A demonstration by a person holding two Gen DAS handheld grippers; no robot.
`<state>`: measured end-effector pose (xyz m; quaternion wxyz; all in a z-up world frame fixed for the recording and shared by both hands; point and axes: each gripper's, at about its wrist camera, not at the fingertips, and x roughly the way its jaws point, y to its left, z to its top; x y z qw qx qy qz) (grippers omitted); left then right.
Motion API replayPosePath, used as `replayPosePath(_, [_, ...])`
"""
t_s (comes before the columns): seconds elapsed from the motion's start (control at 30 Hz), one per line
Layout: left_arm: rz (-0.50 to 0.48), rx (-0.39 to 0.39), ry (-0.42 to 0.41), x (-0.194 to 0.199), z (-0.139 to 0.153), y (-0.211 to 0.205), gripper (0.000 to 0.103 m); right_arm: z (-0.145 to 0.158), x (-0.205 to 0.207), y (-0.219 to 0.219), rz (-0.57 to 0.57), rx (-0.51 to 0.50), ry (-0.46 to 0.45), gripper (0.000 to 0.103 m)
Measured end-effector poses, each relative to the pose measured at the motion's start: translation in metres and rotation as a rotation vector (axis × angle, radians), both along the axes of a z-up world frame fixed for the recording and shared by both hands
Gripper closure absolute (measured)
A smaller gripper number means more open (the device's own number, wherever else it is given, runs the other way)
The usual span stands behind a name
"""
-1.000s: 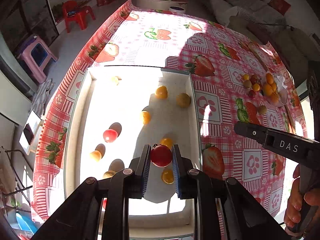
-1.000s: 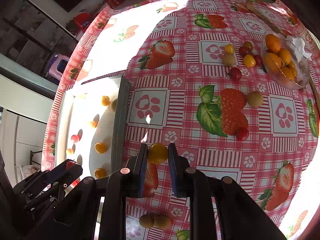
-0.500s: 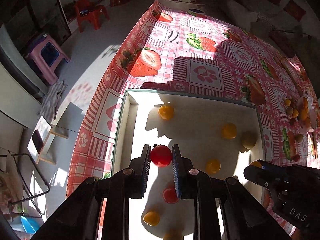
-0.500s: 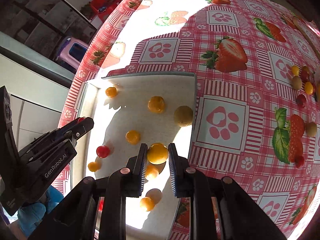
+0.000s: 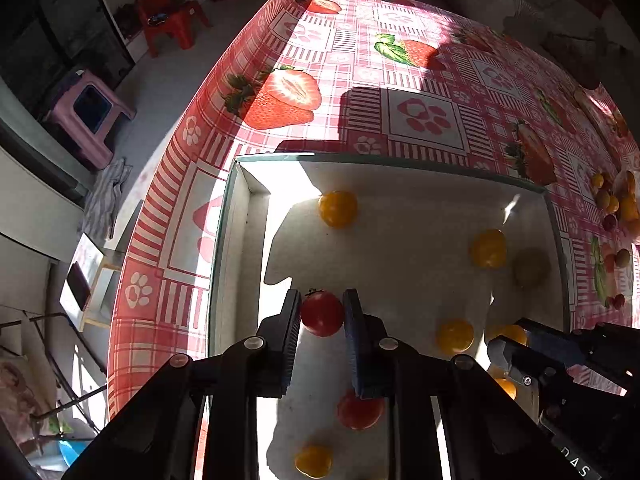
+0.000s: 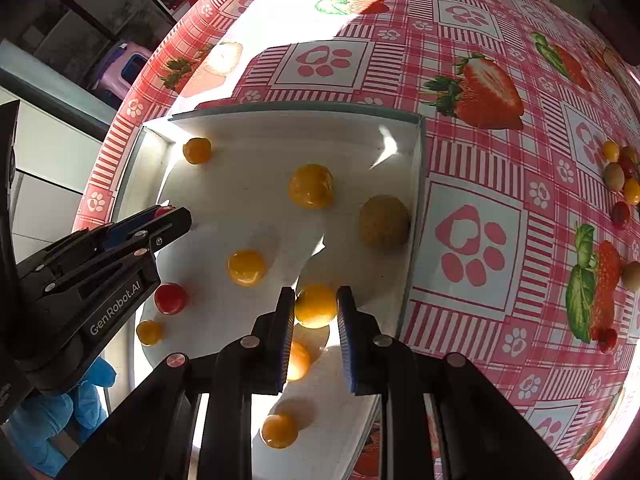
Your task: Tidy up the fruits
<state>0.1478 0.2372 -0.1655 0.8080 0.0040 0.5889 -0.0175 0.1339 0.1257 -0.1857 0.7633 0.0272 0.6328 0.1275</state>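
Sunlit and covered in a red checked tablecloth (image 6: 472, 184) printed with strawberries and paw marks, the table carries a shallow white tray (image 6: 412, 216) near its edge. I have both tools over that tray. My left gripper (image 5: 322, 314) has its jaws clamped on a red cherry tomato (image 5: 322, 313), held above the tray floor toward the tray's left side. My right gripper (image 6: 316, 307) has its jaws closed against a yellow tomato (image 6: 315, 306), over the right half of the tray, near the right wall. I count further fruit loose in the tray: several yellow ones, a second red tomato (image 6: 170, 298) and a dull brownish fruit (image 6: 383, 221) just beside the right wall. More small fruit (image 6: 620, 178) lies on the cloth well to the right. A pink stool (image 5: 90, 114) stands on the floor beyond the table.
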Motion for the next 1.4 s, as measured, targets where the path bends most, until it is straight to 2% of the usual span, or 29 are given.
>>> replayPosePath(0.07, [0.003, 0.01, -0.003, 0.001, 0.0, -0.001, 0.072, -0.001, -0.001, 0.001, 0.012, -0.007, -0.004, 0.079])
replayPosePath(0.1, [0.01, 0.017, -0.005, 0.001, 0.0, -0.001, 0.047, -0.001, -0.001, 0.001, 0.014, -0.003, -0.001, 0.079])
replayPosePath(0.13, [0.014, 0.01, -0.019, 0.0, 0.002, -0.001, 0.036, -0.001, -0.002, 0.0, 0.013, 0.008, 0.004, 0.079])
replayPosePath(0.17, [0.012, -0.003, -0.037, -0.002, 0.005, -0.001, 0.036, 0.001, -0.004, -0.002, 0.012, 0.016, 0.004, 0.079])
replayPosePath(0.23, [-0.003, 0.026, -0.051, -0.003, 0.008, -0.005, 0.036, 0.008, -0.01, -0.004, 0.008, 0.022, -0.015, 0.076])
replayPosePath(0.3, [-0.014, 0.023, -0.046, -0.004, 0.009, -0.008, 0.036, 0.016, -0.015, -0.007, 0.004, 0.035, -0.025, 0.062])
replayPosePath(0.33, [-0.017, 0.02, -0.047, -0.005, 0.011, -0.008, 0.036, 0.02, -0.017, -0.009, 0.0, 0.04, -0.031, 0.049])
replayPosePath(0.37, [-0.017, 0.02, -0.051, -0.006, 0.013, -0.008, 0.036, 0.025, -0.019, -0.011, -0.006, 0.048, -0.041, 0.045])
replayPosePath(0.43, [-0.015, 0.022, -0.065, -0.012, 0.02, -0.005, 0.036, 0.034, -0.025, -0.016, -0.015, 0.054, -0.052, 0.044])
replayPosePath(0.57, [-0.002, 0.015, -0.068, -0.026, 0.034, -0.002, 0.036, 0.047, -0.038, -0.027, -0.047, 0.055, -0.057, 0.031])
replayPosePath(0.6, [-0.003, 0.023, -0.077, -0.03, 0.038, -0.002, 0.022, 0.049, -0.042, -0.031, -0.053, 0.054, -0.055, 0.03])
replayPosePath(0.63, [-0.004, 0.032, -0.085, -0.036, 0.042, -0.002, 0.0, 0.05, -0.045, -0.034, -0.06, 0.052, -0.051, 0.029])
replayPosePath(0.73, [-0.014, 0.031, -0.095, -0.052, 0.05, -0.004, 0.0, 0.054, -0.051, -0.041, -0.078, 0.044, -0.042, 0.024])
replayPosePath(1.0, [0.018, 0.076, -0.033, -0.082, 0.051, -0.004, 0.0, 0.05, -0.049, -0.041, -0.108, -0.016, -0.032, 0.018])
replayPosePath(1.13, [0.002, 0.085, 0.016, -0.091, 0.048, -0.011, 0.0, 0.054, -0.049, -0.036, -0.089, -0.072, -0.048, 0.0])
replayPosePath(1.27, [0.0, 0.081, 0.049, -0.095, 0.044, -0.016, 0.0, 0.056, -0.05, -0.029, -0.058, -0.117, -0.054, 0.0])
replayPosePath(1.4, [0.002, 0.076, 0.067, -0.097, 0.042, -0.021, 0.0, 0.056, -0.052, -0.025, -0.033, -0.12, -0.038, 0.0])
